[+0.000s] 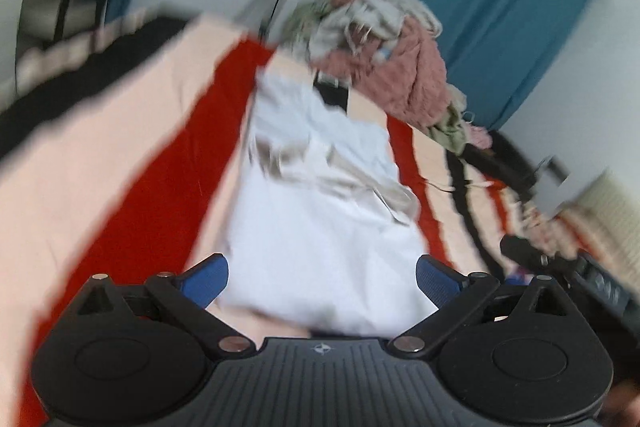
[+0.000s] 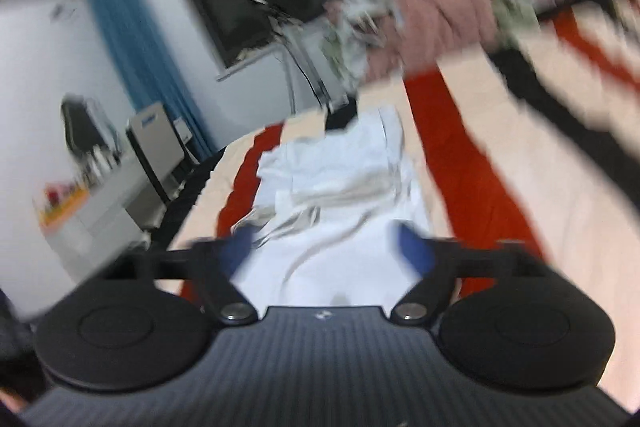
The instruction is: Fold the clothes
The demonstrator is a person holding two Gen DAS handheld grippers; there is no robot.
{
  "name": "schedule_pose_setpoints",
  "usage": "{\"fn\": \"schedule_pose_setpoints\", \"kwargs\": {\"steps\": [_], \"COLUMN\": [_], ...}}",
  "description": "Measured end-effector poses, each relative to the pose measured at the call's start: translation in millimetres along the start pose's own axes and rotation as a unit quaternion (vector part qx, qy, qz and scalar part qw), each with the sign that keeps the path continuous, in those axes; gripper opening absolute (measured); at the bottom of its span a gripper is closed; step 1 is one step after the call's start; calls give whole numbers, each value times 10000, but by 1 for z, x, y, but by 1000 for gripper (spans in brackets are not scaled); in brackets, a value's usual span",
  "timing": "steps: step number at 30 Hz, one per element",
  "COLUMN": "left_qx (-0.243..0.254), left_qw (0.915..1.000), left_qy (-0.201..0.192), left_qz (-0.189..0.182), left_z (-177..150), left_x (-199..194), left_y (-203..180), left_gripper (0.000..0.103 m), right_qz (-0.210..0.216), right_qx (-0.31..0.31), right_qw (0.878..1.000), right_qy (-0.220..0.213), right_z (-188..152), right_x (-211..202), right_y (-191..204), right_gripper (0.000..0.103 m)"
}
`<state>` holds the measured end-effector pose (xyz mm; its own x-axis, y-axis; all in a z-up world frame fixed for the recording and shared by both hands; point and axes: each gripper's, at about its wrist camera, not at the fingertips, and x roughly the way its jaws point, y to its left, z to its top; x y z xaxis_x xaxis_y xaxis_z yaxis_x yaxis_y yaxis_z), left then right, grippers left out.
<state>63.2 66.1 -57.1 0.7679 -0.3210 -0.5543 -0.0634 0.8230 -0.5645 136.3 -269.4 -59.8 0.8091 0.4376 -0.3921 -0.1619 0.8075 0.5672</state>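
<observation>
white garment (image 1: pixel 320 235): 1 (partly folded) | heap of unfolded clothes (image 1: pixel 384 67): 1 | striped bedspread (image 1: pixel 120 155): 1 | grippers: 2 | blue fingers (image 1: pixel 206 281): 2 each

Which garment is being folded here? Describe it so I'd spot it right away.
Start from the bed cover with wide peach and red stripes. In its middle lies a flat, pale white cloth garment, partly folded, in front of both pairs of blue-tipped fingers. Unlike the crumpled heap of pink knit and grey-green clothes beyond it, it is spread out and plain.

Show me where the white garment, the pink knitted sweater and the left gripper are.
white garment (image 1: pixel 320 239), left wrist view, flat lower part.
pink knitted sweater (image 1: pixel 416 83), left wrist view, its bulk.
left gripper (image 1: pixel 322 281), left wrist view, between fingertips.
</observation>
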Motion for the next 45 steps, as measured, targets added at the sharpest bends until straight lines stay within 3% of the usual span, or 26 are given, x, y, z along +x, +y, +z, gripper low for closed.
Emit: {"fn": "schedule_pose_setpoints", "kwargs": {"steps": [3, 7, 8, 10, 12, 13, 14, 18, 20, 22, 23, 26, 29, 33, 39, 42, 45], "left_qx": [-808, -1823, -1953, -2178, -2432, -2529, -2620, -2997, -2972, -2925, -2880, -2313, -1826, -1636, -1421, -1367, -1259], "left_qw": [9958, 9780, 9747, 9706, 9658, 9640, 9623, 9525, 9538, 9555, 9569, 9722, 9801, 9776, 9756, 9736, 9755], "left_qy": [322, 743, 787, 885, 825, 761, 684, 460, 366, 217, 111, -175, -600, -965, -1147, -1266, -1305], "left_qz": [-293, -691, -747, -511, -347, -299, -268, -276, -261, -313, -361, -318, -488, -911, -1220, -1319, -1245], "left_z": [-1, -12, -15, -20, -24, -24, -24, -27, -26, -26, -25, -22, -19, -29, -75, -103, -109], "left_x": [14, 43, 51, 66, 73, 74, 74, 69, 67, 64, 62, 45, 15, -31, -106, -142, -153], "left_y": [23, 52, 57, 64, 71, 74, 78, 92, 93, 92, 90, 73, 52, 32, 5, -5, -15], "left_gripper": [100, 87, 84, 69, 57, 45, 40, 25, 21, 11, 9, 7, 6, 5, 5, 5, 6], "right_qz": [352, 642, 649, 477, 209, 111, 3, -118, -109, -48, -12, 129, 338, 567, 594, 563, 469], "right_qx": [1090, 2243, 2453, 2727, 2967, 3098, 3176, 3188, 3084, 2976, 2891, 2603, 2213, 1943, 1656, 1519, 1418], "right_qw": [9920, 9654, 9591, 9510, 9448, 9417, 9404, 9442, 9485, 9529, 9561, 9653, 9745, 9779, 9791, 9792, 9797], "right_qy": [526, 1164, 1254, 1376, 1376, 1309, 1215, 821, 715, 583, 479, 153, -179, -530, -1017, -1220, -1337], "right_z": [-13, -42, -47, -55, -60, -62, -63, -60, -60, -58, -57, -50, -42, -42, -69, -84, -87], "right_x": [7, 27, 33, 46, 55, 58, 58, 58, 59, 58, 55, 41, 16, -31, -121, -160, -174], "right_y": [-21, -41, -45, -52, -63, -69, -73, -77, -74, -71, -68, -55, -42, -32, -15, -7, -3], "right_gripper": [88, 88, 84, 66, 61, 47, 39, 34, 18, 12, 10, 9, 8, 8, 8, 8, 8]}}
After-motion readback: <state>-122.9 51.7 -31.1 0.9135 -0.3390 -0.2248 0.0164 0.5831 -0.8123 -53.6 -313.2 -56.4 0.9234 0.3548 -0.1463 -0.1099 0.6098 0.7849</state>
